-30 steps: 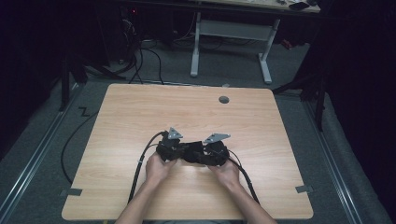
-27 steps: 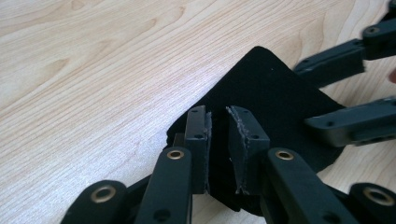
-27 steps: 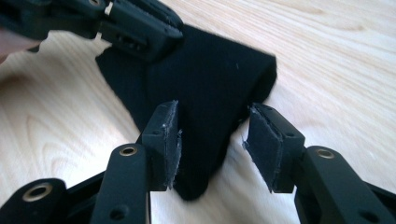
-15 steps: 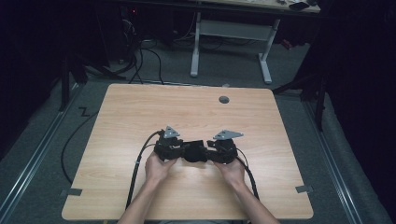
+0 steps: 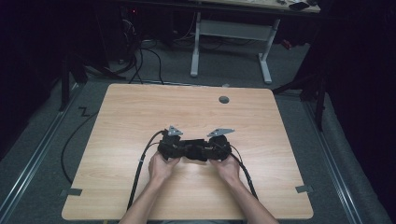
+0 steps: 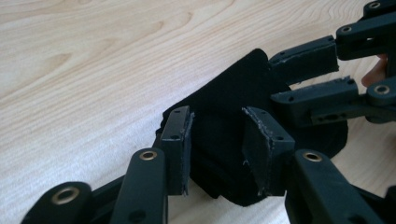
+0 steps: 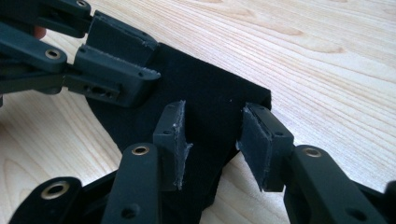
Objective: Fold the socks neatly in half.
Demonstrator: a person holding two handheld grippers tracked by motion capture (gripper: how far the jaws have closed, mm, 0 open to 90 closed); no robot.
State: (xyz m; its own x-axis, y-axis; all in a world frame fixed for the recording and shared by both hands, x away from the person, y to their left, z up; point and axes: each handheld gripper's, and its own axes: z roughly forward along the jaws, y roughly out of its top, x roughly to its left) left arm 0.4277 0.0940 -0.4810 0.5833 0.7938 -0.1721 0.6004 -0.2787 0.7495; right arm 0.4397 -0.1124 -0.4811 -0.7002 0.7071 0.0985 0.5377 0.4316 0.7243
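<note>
Black cloth (image 5: pixel 196 150): flat on bench (image 5: pixel 140 116), near front middle, between both claws; long axis across bench, left to right. Crumpled and partly hidden from above.

Left claw (image 6: pixel 217 149): jaws spread, straddling cloth, a clear gap between pads; not pinching.

Right claw (image 7: pixel 212 142): jaws spread likewise over cloth edge, corner of cloth pointing away toward bare wood.

Claws pointed inward at each other, tips close together over cloth.

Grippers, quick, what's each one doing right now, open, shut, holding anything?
Left gripper: open, jaws apart over the black fabric piece, not clamping it.
Right gripper: open, jaws apart over the same fabric, not clamping it.
</note>
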